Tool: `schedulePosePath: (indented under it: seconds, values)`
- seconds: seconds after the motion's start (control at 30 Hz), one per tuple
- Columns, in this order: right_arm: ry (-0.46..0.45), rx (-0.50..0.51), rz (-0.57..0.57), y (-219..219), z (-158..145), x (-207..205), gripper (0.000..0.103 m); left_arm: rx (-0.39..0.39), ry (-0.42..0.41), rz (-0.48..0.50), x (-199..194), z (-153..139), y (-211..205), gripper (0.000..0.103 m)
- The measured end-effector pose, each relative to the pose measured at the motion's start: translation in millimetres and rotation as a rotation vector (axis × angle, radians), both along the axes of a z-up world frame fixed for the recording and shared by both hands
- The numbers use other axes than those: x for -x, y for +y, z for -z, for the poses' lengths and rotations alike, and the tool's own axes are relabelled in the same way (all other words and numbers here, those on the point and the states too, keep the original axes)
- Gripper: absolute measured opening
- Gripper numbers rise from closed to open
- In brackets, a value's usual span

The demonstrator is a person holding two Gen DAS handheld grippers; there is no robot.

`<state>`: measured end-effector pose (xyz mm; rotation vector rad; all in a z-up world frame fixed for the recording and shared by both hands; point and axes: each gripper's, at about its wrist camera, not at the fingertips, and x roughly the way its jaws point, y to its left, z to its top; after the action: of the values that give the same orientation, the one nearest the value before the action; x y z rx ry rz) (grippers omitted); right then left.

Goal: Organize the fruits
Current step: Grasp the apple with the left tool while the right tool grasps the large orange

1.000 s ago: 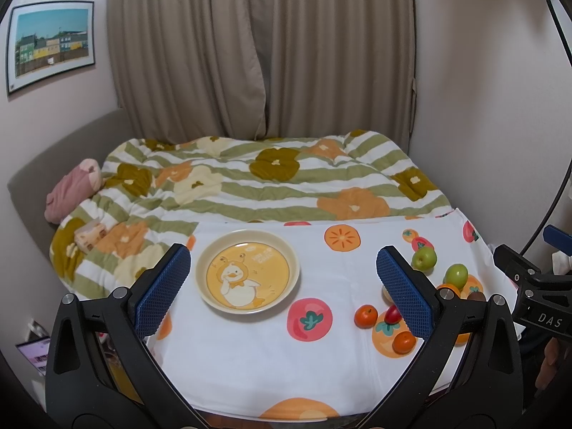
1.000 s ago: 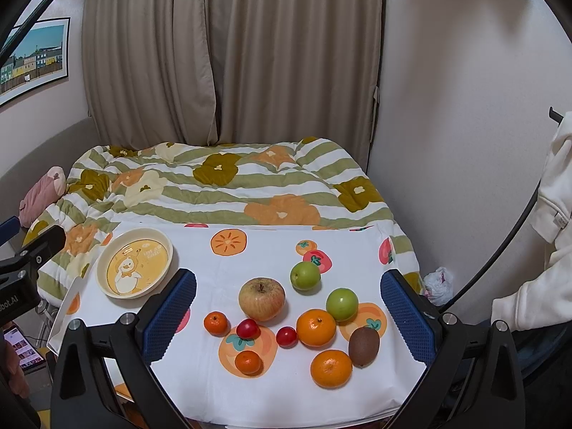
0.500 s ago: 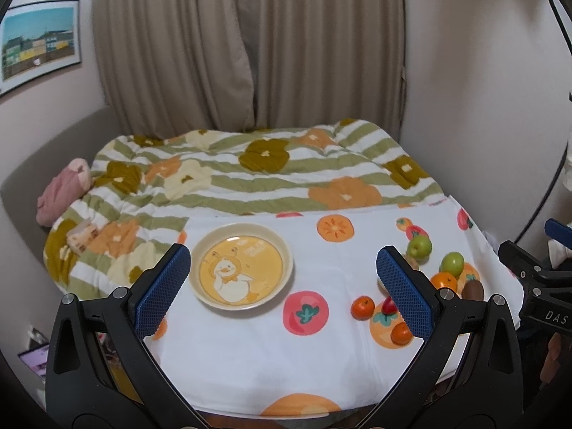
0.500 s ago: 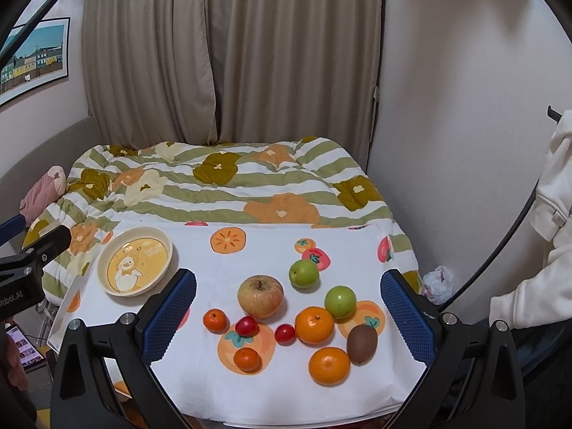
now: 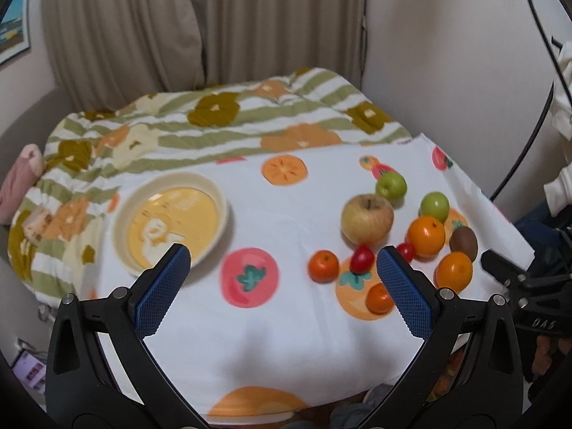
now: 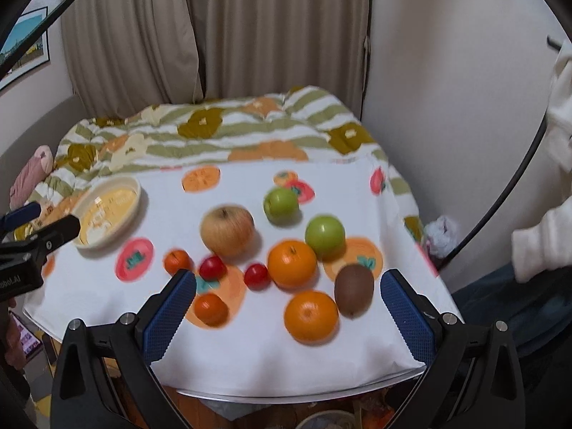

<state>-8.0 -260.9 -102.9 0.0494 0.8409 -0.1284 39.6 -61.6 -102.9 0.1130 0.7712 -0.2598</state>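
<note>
Fruits (image 6: 292,263) loose on tablecloth (image 6: 271,354), bowl (image 6: 107,211) empty, hand-held grippers (image 6: 287,284) open.

Wide-spread right gripper (image 6: 286,307) above oranges (image 6: 310,316), kiwi (image 6: 354,295), apples (image 6: 227,230)

both grippers, l (image 5: 282,261) & r (image 6: 287,286), jaws wide apart, empty

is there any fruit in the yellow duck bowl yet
No, the bowl holds only its printed duck picture, while the apple and the other fruit sit on the tablecloth to its right.
</note>
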Motion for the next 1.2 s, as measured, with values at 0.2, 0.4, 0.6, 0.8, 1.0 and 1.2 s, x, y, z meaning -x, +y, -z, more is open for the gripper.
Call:
schedulePosePath:
  seconds: [0.2,0.4,0.6,0.8,1.0,1.2]
  values:
    - [0.048,-0.034,-0.015,-19.2,44.1,-2.4,0.103,-0.012,0.027,0.02,-18.0,32.1,-37.8,0.103]
    - [0.086,-0.057,-0.035,-22.6,76.9,-4.4,0.09,-0.035,0.034,0.057,-42.4,58.6,-73.3,0.103]
    - [0.111,-0.077,-0.045,-24.8,95.0,-6.0,0.084,-0.049,0.058,0.098,-65.4,78.8,-98.2,0.103]
    - [0.133,-0.108,-0.037,-27.8,106.6,-13.0,0.073,-0.062,0.092,0.122,-86.1,98.8,-114.1,0.103]
    - [0.145,-0.118,-0.021,-31.7,110.5,-19.7,0.062,-0.063,0.137,0.146,-100.0,115.0,-124.8,0.096]
    - [0.143,-0.113,-0.033,-32.8,109.8,-20.7,0.056,-0.058,0.15,0.169,-101.0,121.4,-131.3,0.081]
